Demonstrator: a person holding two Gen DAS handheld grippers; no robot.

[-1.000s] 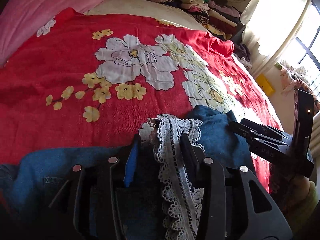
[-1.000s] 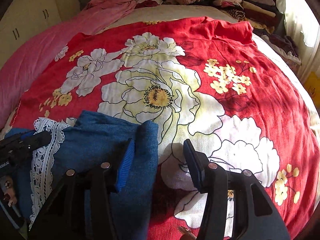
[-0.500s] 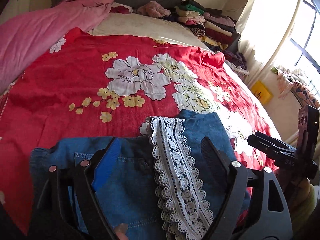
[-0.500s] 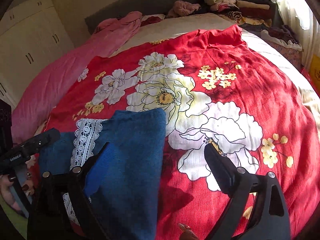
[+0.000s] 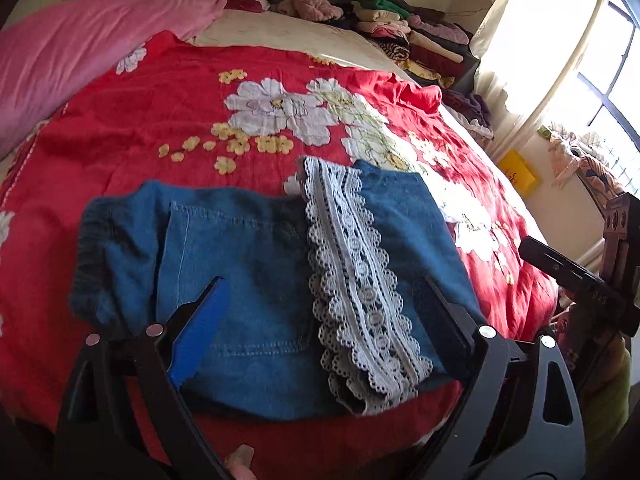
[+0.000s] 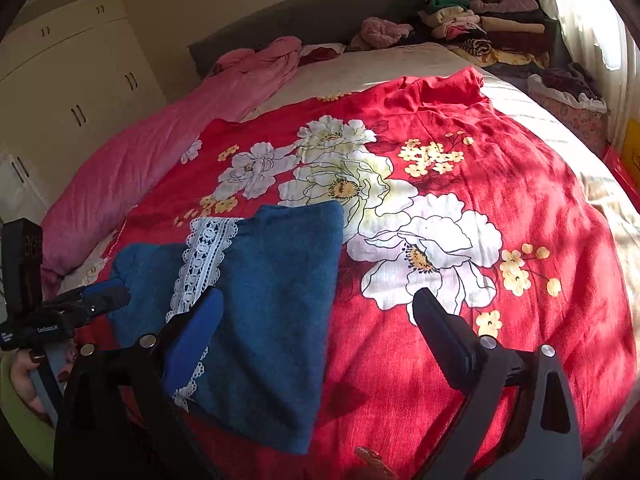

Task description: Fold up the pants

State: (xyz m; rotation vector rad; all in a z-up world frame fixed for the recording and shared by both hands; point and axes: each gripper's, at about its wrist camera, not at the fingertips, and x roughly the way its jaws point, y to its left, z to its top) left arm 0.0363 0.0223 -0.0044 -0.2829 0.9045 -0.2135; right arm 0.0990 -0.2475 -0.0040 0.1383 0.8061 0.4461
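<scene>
Left claw [image 5: 320, 316]: released, jaws spread wide after just opening, nothing pinched; blue pad at lower left of the left wrist frame, black finger at lower right, both above the pants [image 5: 248, 280] without pressing them. Right claw [image 6: 316, 316]: likewise released, jaws just spread wide, empty; blue pad over the denim at lower left of the right wrist frame, black finger over bare red cloth at lower right.

Pants: folded into a compact blue denim bundle, flat on the bedspread [image 5: 160, 128], filling the centre and lower half of the left wrist frame. Stitched pocket face up at centre left, gathered waistband at the left edge. Lace trim [image 5: 356, 276] running down the fold from centre to lower right, white and scalloped.

Bedspread: red with large white and small yellow flowers, across the bed. Pink blanket [image 5: 80, 40] bunched along the upper left. Stacked clothes [image 5: 404, 36] at the top right, by the headboard. Curtain [image 5: 532, 48] and bright window at the right edge. White cupboards [image 6: 68, 92] at upper left of the right wrist frame.
</scene>
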